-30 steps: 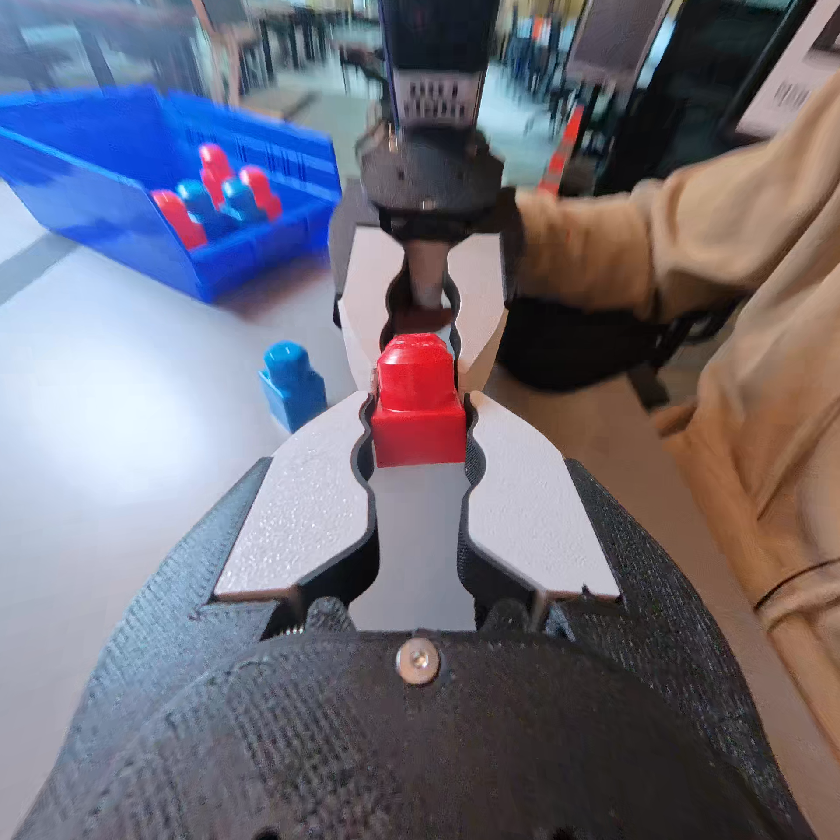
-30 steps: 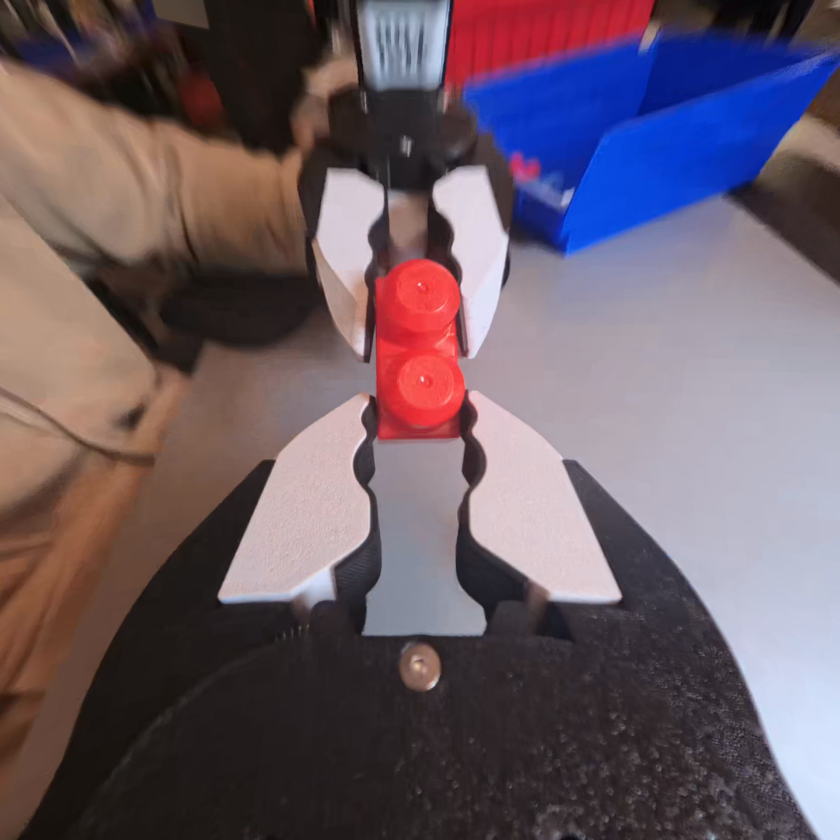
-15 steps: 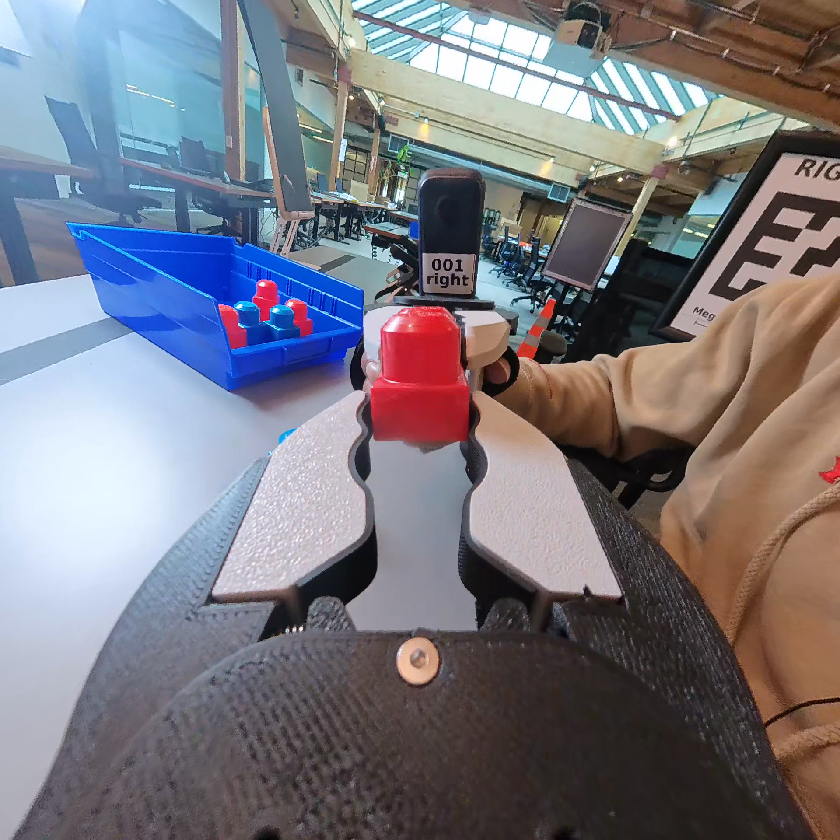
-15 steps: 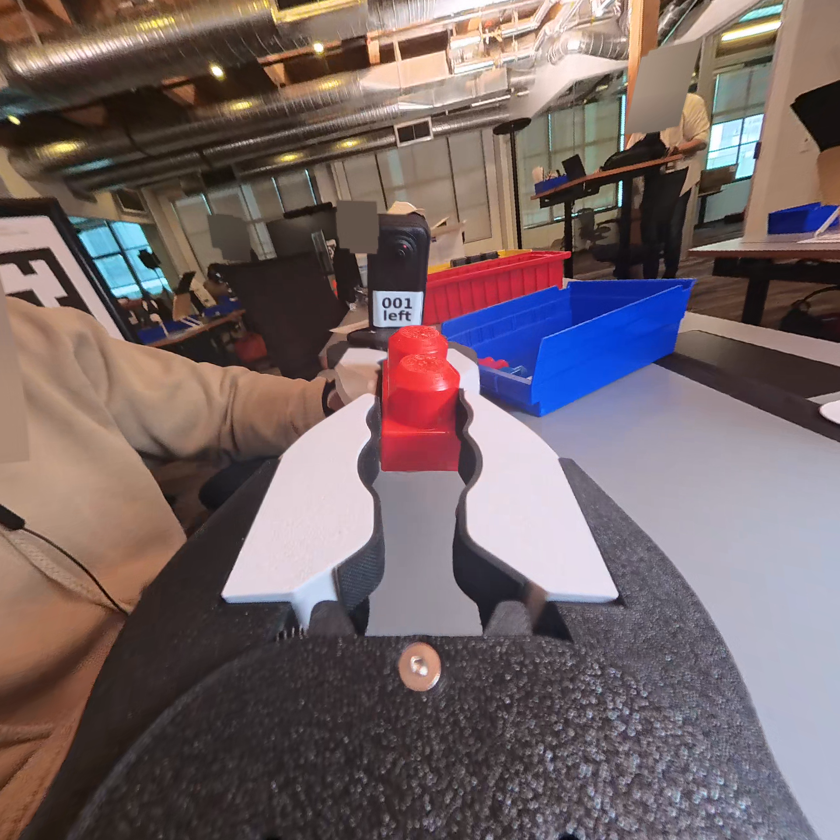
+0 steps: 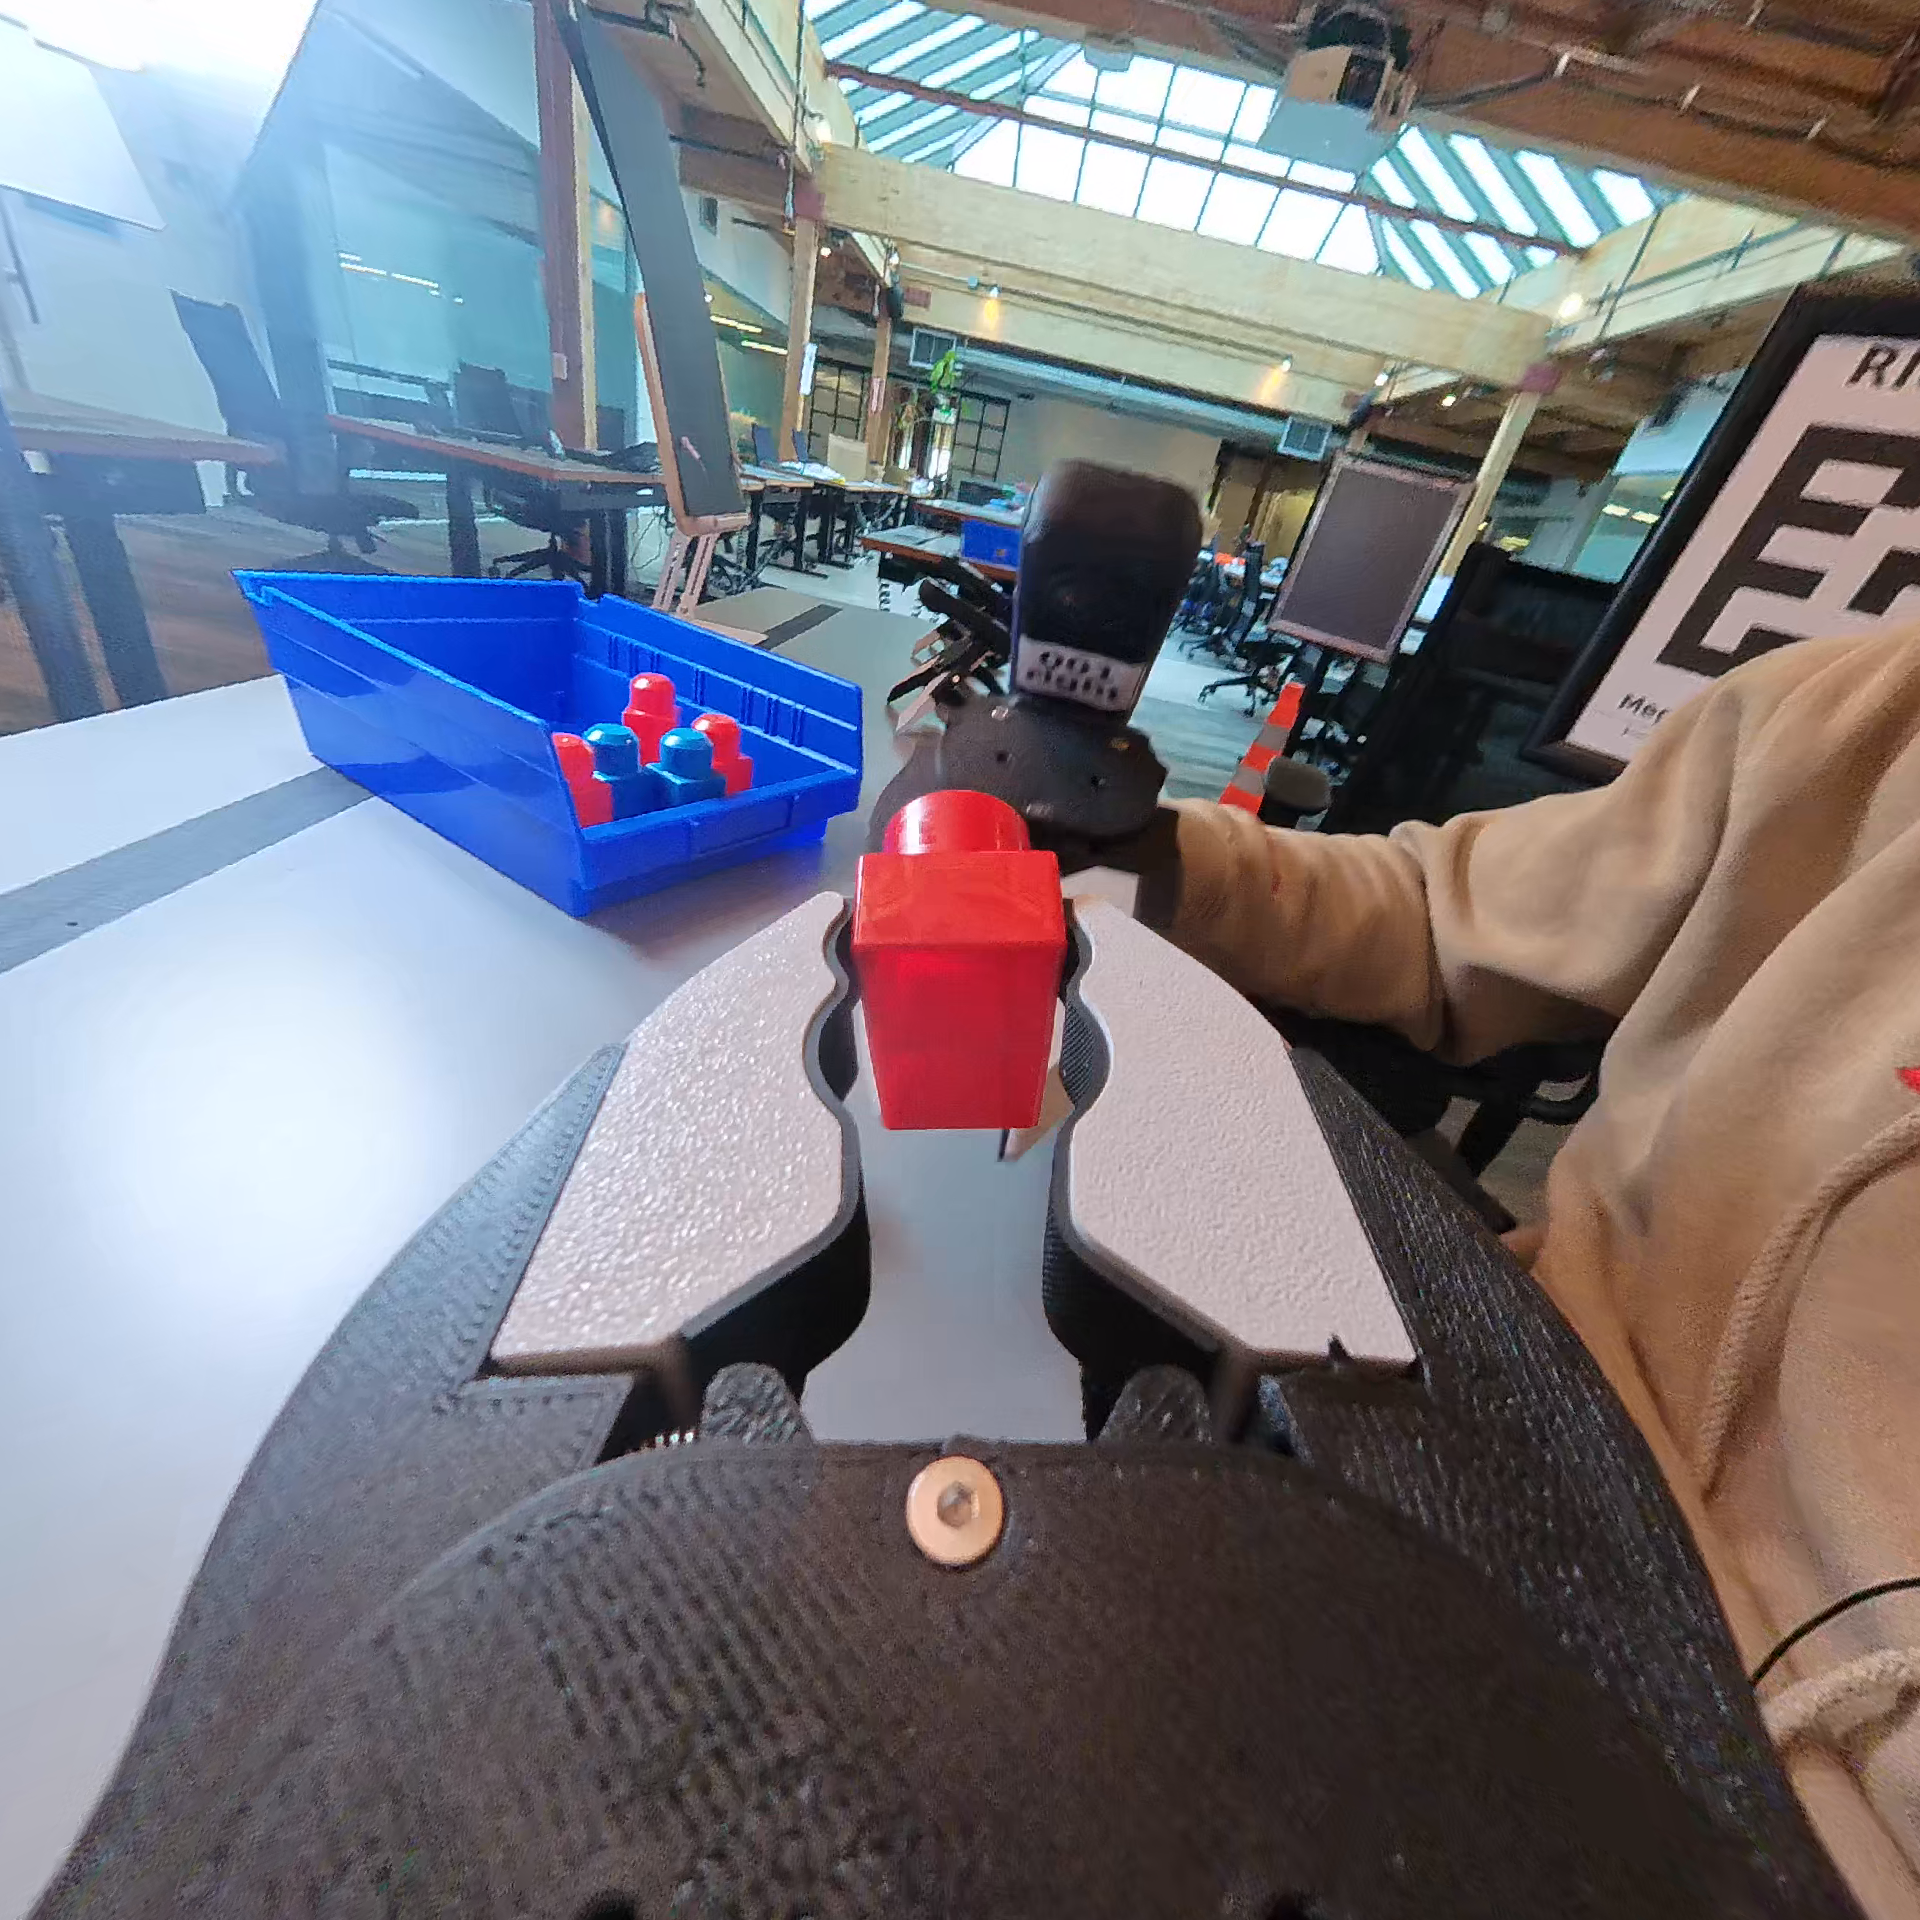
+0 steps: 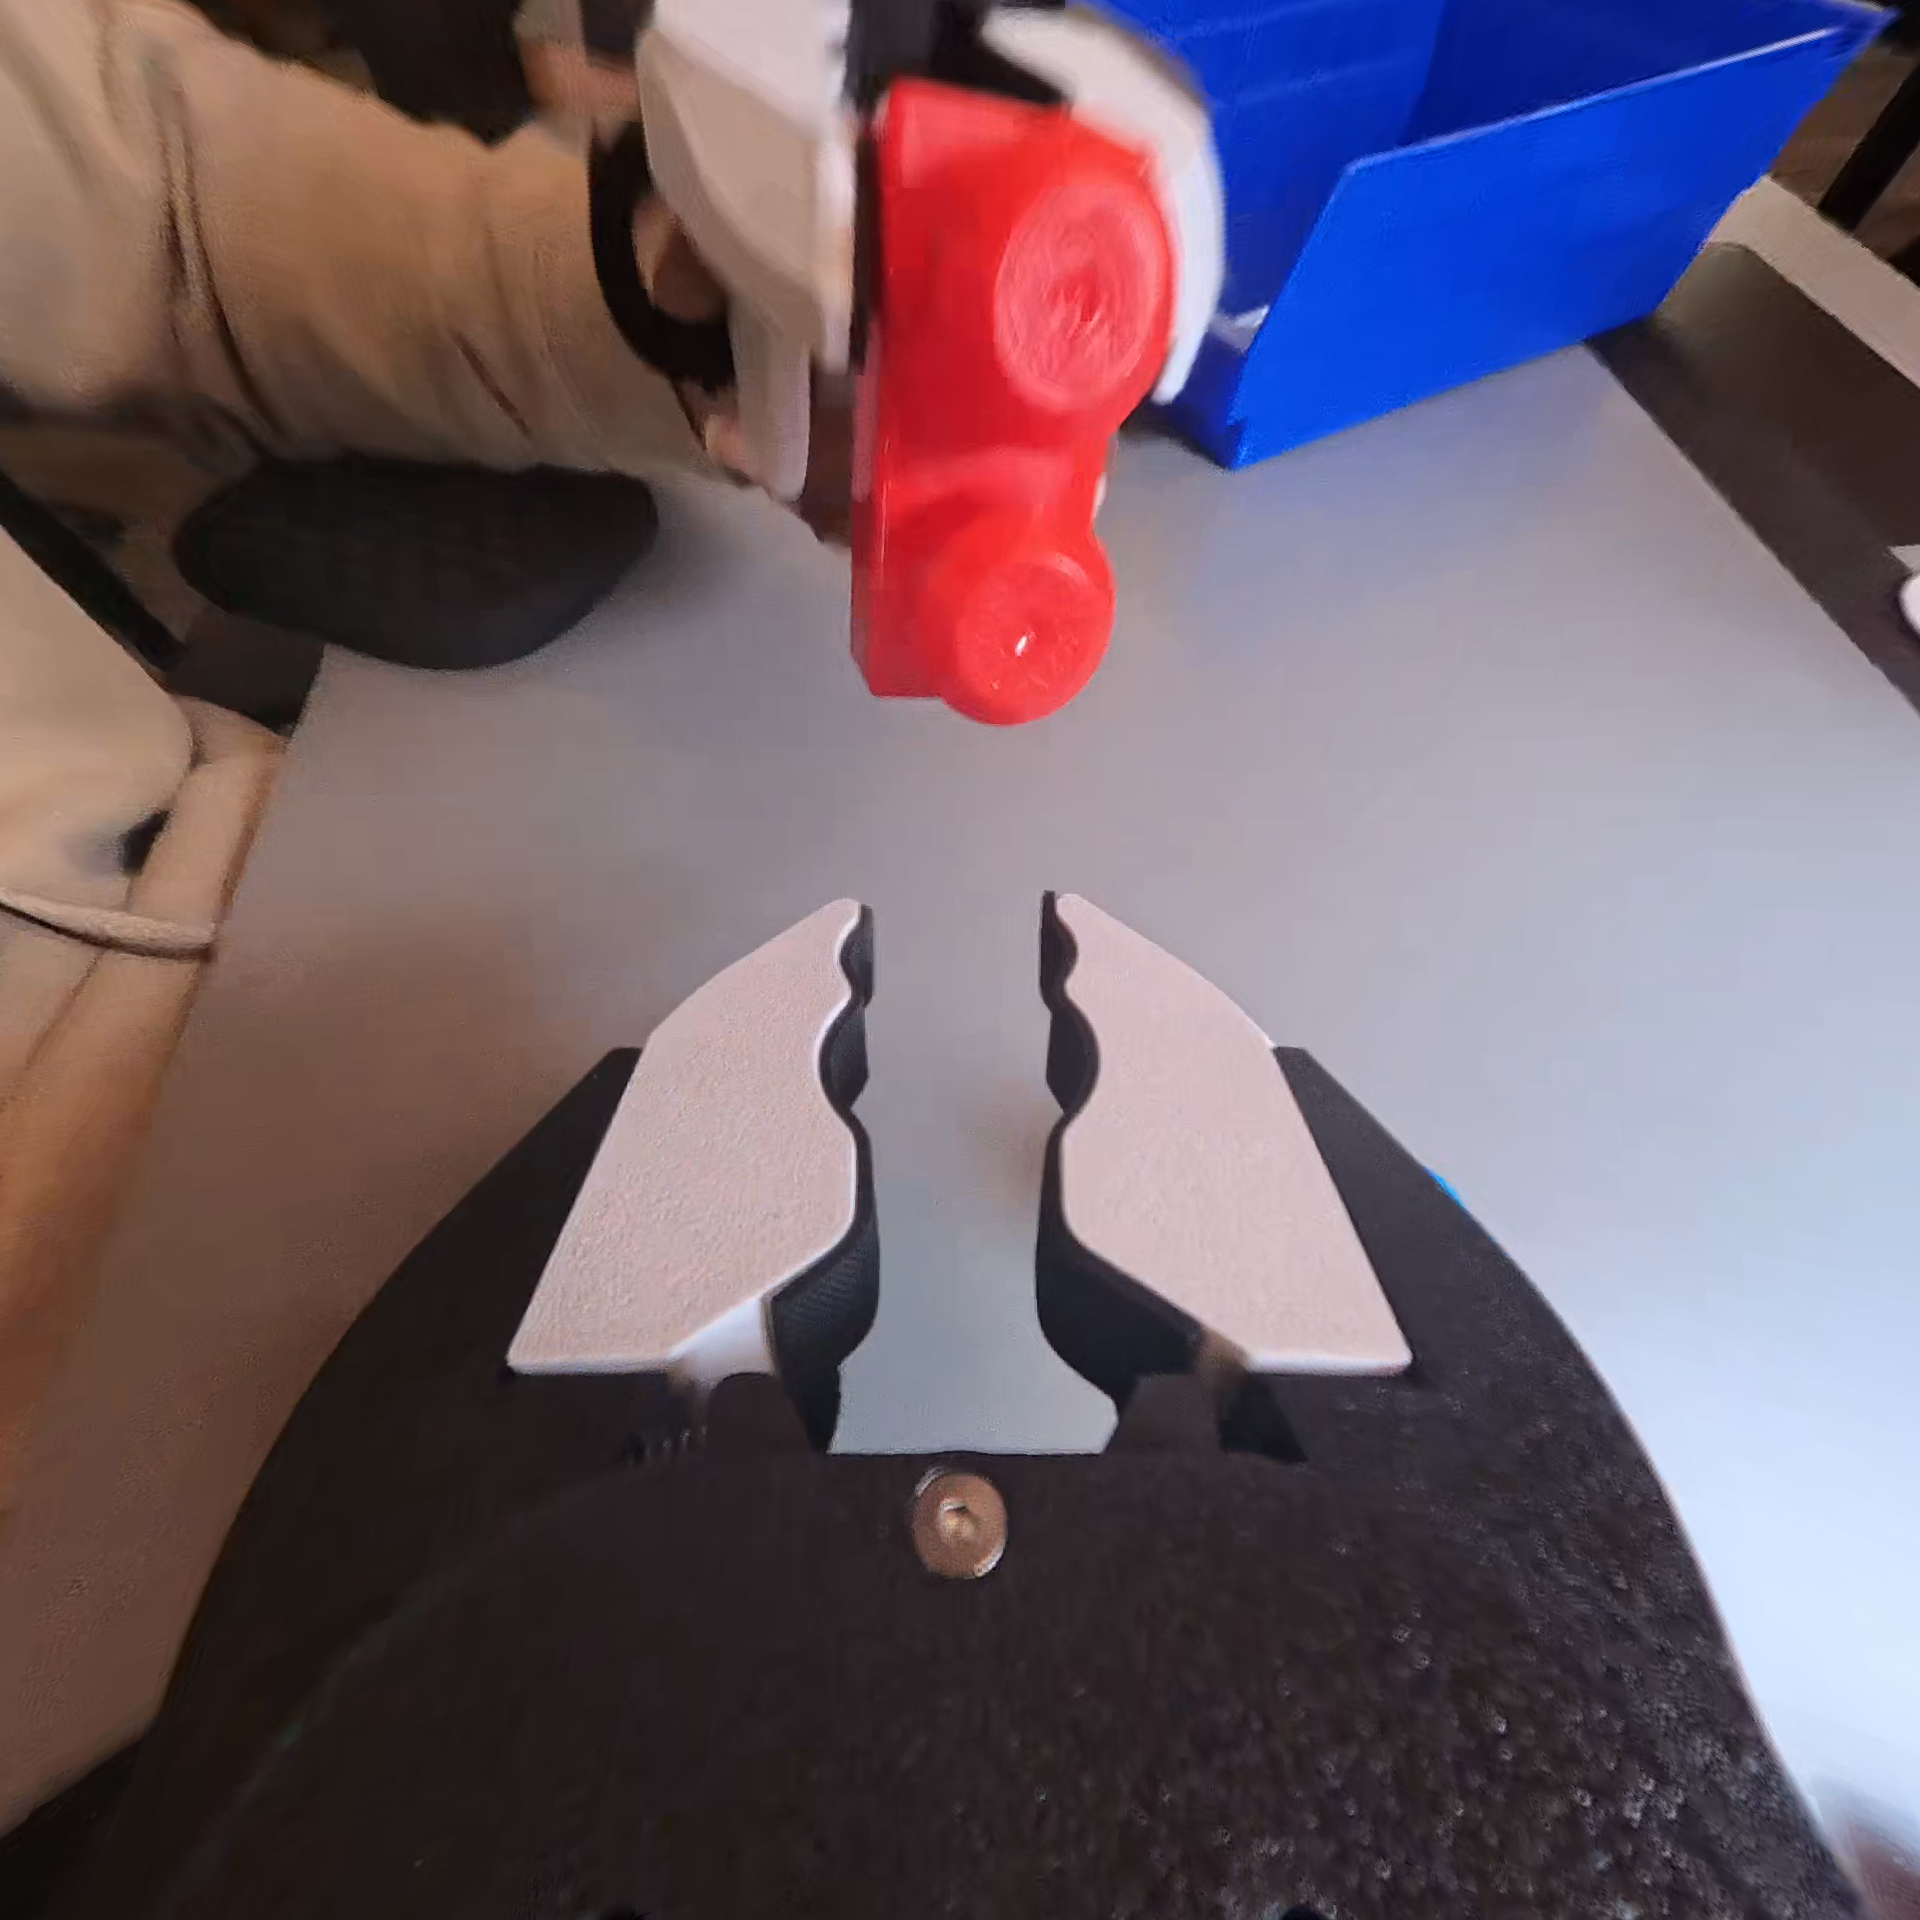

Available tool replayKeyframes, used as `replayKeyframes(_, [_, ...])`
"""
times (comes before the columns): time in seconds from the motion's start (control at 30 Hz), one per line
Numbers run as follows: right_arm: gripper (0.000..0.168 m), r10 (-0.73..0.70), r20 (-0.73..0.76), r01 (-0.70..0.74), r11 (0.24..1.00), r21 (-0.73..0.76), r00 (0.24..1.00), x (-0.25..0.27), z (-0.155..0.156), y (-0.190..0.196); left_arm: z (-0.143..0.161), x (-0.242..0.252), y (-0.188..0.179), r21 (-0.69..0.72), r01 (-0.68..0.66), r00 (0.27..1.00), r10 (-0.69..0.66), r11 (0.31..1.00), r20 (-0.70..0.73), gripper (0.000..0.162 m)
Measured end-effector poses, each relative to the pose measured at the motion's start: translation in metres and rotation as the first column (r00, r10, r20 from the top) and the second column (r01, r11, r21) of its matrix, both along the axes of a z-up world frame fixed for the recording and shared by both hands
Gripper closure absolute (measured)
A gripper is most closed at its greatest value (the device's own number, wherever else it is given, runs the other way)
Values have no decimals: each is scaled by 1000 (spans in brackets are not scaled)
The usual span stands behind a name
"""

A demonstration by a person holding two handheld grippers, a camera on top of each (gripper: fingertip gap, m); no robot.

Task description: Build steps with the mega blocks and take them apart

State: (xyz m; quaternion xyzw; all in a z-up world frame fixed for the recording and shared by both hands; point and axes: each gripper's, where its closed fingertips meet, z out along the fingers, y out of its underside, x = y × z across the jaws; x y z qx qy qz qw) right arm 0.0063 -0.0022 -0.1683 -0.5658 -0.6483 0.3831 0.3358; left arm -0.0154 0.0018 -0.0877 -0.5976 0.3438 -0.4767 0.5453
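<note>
Two jaws: left clamping red block, right empty

A grey table crossed by a dark stripe anchors a bright open-plan workshop. Beyond the table's far edge stand wooden desks and black office chairs, with a tall leaning board behind them. To the table's right, an orange traffic cone sits on the floor near a dark monitor and a framed black-and-white sign. Skylights and timber beams span overhead.
</note>
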Motion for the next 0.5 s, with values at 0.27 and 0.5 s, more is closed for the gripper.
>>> replayKeyframes(0.27, [96, -437, 166, 429, 899, 85, 884, 41, -15, 87, -10, -5, 10, 7, -39, 998, 39, 999, -57, 126])
replayKeyframes(0.5, [132, -432, 257, 429, 900, 70, 864, 32, -46, 91, -14, 1, 5, 28, -32, 996, 35, 999, -88, 126])
